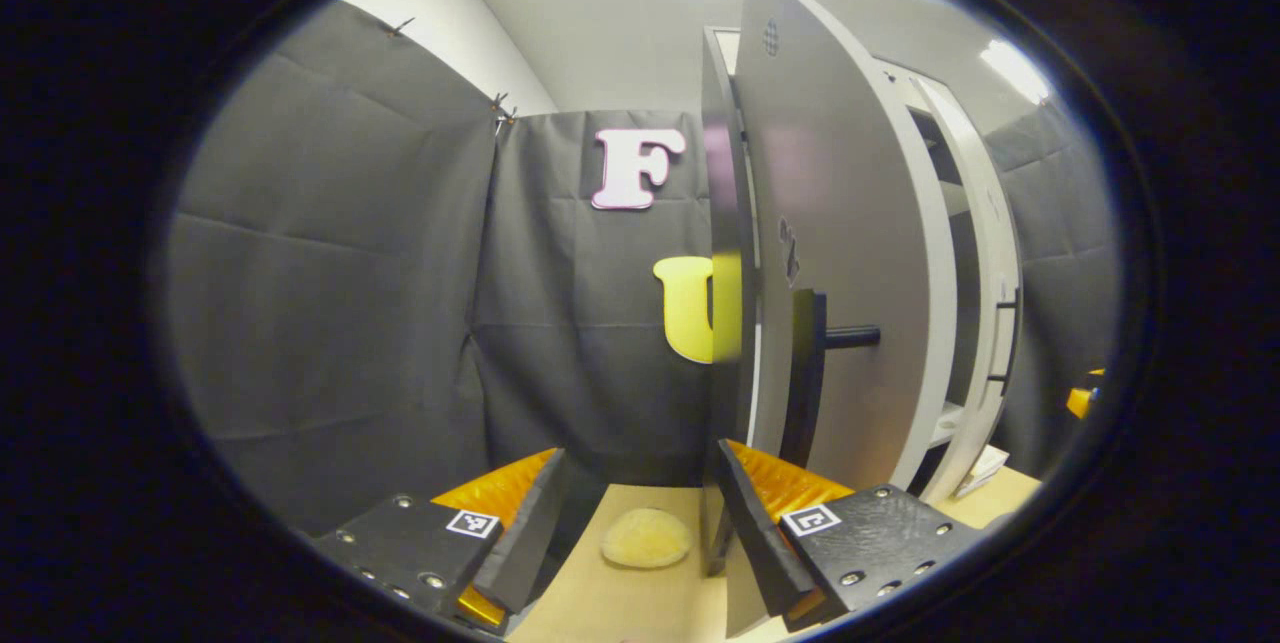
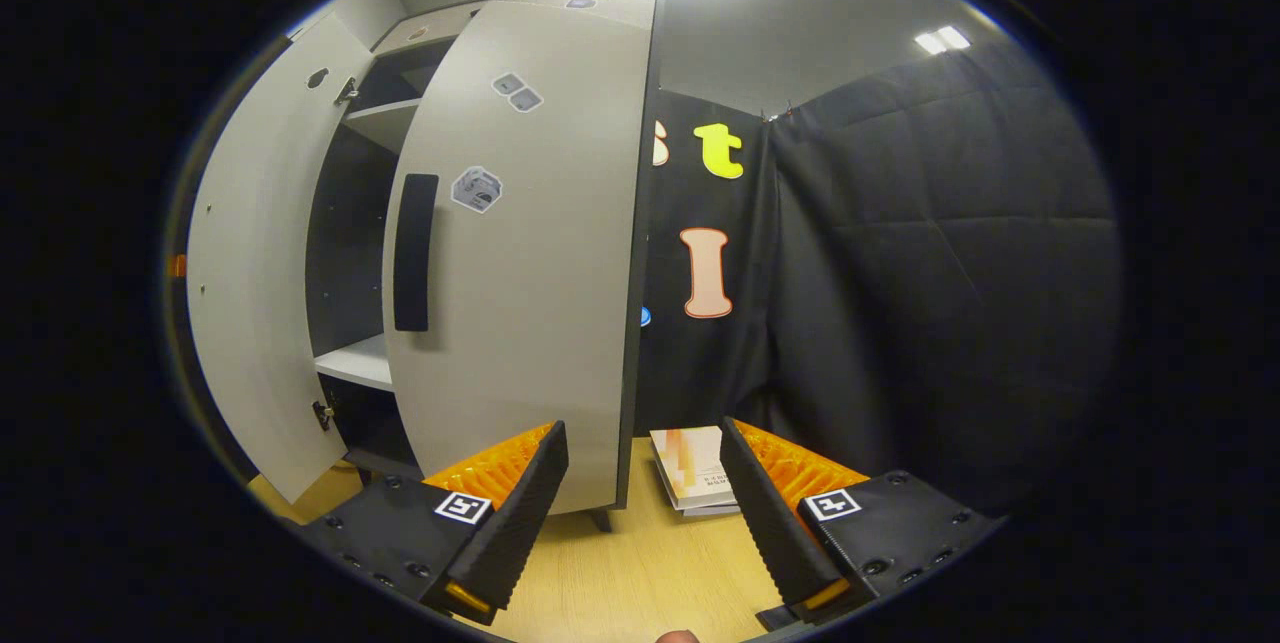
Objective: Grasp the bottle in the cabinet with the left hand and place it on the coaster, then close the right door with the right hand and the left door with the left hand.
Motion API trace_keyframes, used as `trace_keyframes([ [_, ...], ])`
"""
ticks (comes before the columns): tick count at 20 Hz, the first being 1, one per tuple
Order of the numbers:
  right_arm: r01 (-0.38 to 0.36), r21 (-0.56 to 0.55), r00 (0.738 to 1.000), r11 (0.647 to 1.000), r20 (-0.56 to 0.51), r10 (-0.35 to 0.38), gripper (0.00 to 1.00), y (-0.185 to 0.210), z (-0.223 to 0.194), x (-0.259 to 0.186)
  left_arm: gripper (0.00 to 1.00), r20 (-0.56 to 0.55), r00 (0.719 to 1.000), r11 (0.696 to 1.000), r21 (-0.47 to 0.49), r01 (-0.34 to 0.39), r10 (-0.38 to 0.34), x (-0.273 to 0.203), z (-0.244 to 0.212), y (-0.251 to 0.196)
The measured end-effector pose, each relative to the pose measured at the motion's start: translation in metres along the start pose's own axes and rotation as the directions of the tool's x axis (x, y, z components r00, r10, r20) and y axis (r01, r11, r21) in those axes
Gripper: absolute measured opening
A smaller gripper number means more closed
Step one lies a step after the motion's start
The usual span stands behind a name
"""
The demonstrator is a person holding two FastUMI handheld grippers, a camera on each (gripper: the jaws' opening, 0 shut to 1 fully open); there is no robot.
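Observation:
My left gripper [image 1: 640, 463] is open above the wooden table, nothing between its fingers. A round pale coaster [image 1: 646, 537] lies on the table just beyond them. The cabinet's left door [image 1: 850, 253] stands open close on the right, nearly edge-on, with its black handle [image 1: 808, 373] toward me. Farther back is the right door [image 1: 990, 323]. My right gripper [image 2: 644, 433] is open and empty, facing the right door [image 2: 520, 253] and its black handle [image 2: 415, 253]; that door is ajar. The left door [image 2: 250, 303] swings wide. The doors hide most of the cabinet's inside.
A white shelf [image 2: 355, 358] shows in the gap between the doors. A small stack of books [image 2: 695, 468] lies on the wooden table [image 2: 640, 563] to the right of the cabinet. Black cloth walls close the booth behind and beside.

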State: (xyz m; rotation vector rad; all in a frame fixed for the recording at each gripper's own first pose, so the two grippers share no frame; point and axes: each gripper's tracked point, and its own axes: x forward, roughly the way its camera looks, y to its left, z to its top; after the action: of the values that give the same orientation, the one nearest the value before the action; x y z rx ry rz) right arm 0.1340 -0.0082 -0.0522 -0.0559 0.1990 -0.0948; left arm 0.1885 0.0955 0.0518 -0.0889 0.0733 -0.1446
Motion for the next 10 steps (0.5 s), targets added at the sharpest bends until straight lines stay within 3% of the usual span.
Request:
trace_keyframes([
  [4, -0.011, 0.012, 1.000, 1.000, -0.004, 0.011, 0.98, -0.016, -0.001, 0.007, 0.86, -0.001, 1.000, 0.999, 0.021, -0.026, 0.026, -0.005, 0.000, -0.012],
  [10, -0.039, -0.009, 0.999, 0.999, -0.007, 0.039, 0.98, -0.025, -0.001, 0.017, 0.86, 0.003, 1.000, 1.000, 0.008, -0.001, 0.001, -0.015, 0.000, -0.045],
])
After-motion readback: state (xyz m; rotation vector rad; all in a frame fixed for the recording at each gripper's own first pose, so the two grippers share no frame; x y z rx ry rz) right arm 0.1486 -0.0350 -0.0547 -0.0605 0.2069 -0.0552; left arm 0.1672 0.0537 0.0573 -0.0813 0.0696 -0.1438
